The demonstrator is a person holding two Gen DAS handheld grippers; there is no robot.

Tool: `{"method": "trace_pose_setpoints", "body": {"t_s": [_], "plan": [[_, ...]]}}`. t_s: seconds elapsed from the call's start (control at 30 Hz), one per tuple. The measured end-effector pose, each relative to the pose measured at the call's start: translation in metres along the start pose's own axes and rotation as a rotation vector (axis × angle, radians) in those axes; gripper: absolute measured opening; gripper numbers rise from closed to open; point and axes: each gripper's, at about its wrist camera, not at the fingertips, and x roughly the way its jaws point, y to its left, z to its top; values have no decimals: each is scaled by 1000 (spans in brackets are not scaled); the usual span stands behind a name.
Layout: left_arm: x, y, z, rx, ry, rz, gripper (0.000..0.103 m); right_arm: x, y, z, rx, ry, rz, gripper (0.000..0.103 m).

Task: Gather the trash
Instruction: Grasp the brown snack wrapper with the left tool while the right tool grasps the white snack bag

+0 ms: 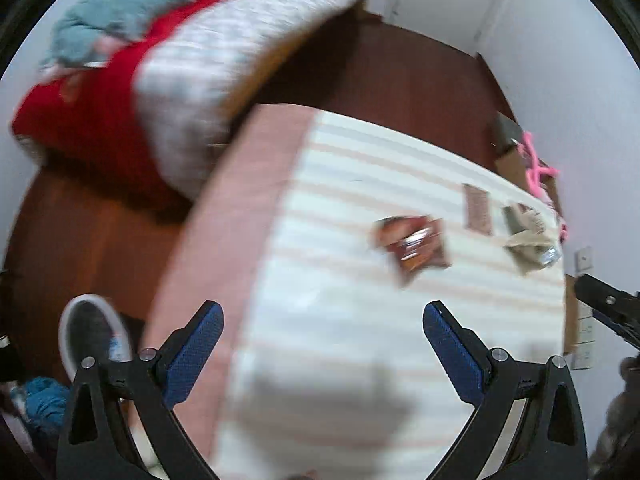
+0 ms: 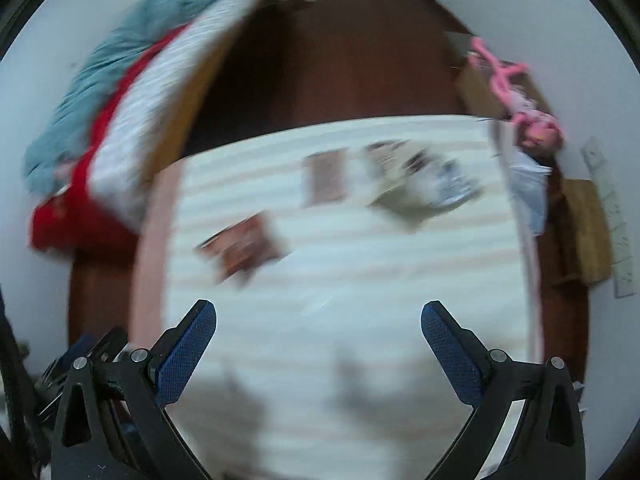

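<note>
Both views motion-blurred; soft even light; fisheye-curved, dark-vignetted edges.

On the striped mattress (image 1: 360,340): 2 brown snack wrappers (image 1: 414,246) (image 1: 477,208), 1 crumpled pale wrapper pile (image 1: 528,240); on the floor, 1 white-rimmed bin (image 1: 94,332)

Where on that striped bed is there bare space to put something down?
The near stretch of the striped bed, between both open grippers and the brown wrapper, looks bare. The far right corner is crowded with the wrappers.
</note>
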Motion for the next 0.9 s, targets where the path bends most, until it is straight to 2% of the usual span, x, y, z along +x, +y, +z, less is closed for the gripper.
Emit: {"method": "trace_pose_setpoints", "body": {"t_s": [0.13,0.27,0.33,0.4,0.43,0.53,0.57,0.6,0.63,0.67,0.87,0.9], "plan": [[49,-45,31,19,94,-62,101,34,-18,48,-2,26,-41,103],[93,-73,41,73,162,-41,99,70,-23,76,-10,56,-60,102],[110,-82,41,104,183,-6,73,87,-22,88,-9,76,-76,100],[118,-87,39,112,190,-5,70,98,-24,92,-2,91,-96,98],[119,-88,38,112,180,-1,66,105,-25,95,2,100,-105,96],[117,-93,33,128,153,14,46,123,-27,99,9,125,-116,79],[115,-94,31,135,140,10,40,127,-28,99,9,129,-118,70],[115,-94,30,142,137,10,28,130,-28,98,11,133,-120,61],[114,-94,28,151,129,16,27,133,-29,97,11,138,-114,56],[113,-95,27,165,121,23,26,135,-28,96,7,138,-112,43],[110,-92,30,229,78,72,15,127,-17,87,-35,102,-117,27],[108,-91,30,236,69,81,6,124,-13,84,-41,96,-117,24]]}}
